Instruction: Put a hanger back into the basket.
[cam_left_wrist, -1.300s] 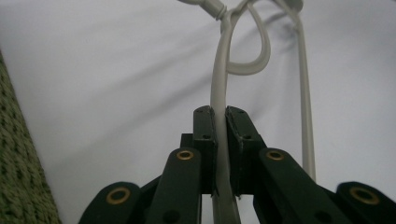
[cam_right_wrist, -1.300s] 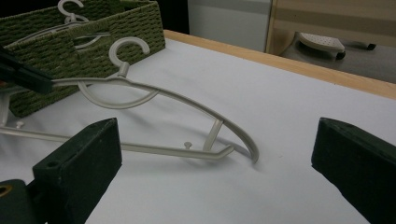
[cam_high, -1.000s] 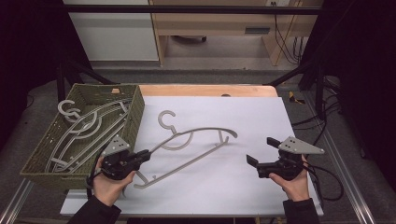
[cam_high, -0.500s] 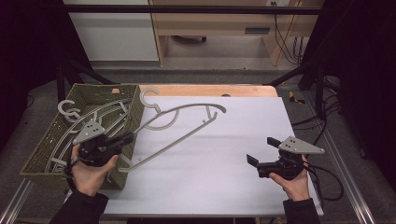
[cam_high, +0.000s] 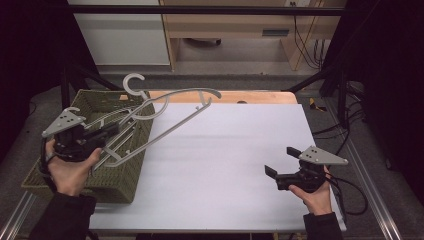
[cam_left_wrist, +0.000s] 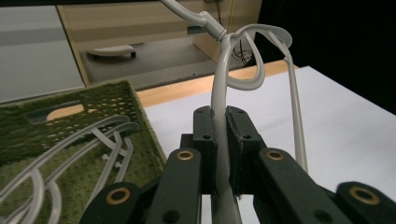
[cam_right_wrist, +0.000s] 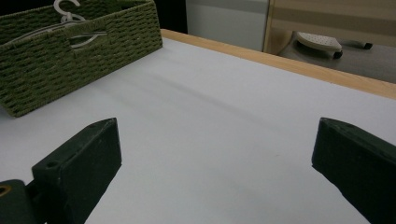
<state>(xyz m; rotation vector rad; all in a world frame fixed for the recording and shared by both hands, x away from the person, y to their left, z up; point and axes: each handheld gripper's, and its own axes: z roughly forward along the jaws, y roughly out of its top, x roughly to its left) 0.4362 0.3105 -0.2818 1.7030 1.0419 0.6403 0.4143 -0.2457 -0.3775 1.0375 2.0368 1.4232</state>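
Pale grey plastic hanger (cam_high: 165, 117), thin-armed with a curled hook, held up aslant over the rim of the green woven basket (cam_high: 75, 175), probably so it can go down onto the hangers (cam_high: 117, 142) already lying inside. Pinched by one slim bar in the clamped left gripper (cam_left_wrist: 219, 154); parked apart over the white table (cam_high: 225, 165), the right gripper (cam_right_wrist: 215, 154) with jaws spread wide, grasping nothing.
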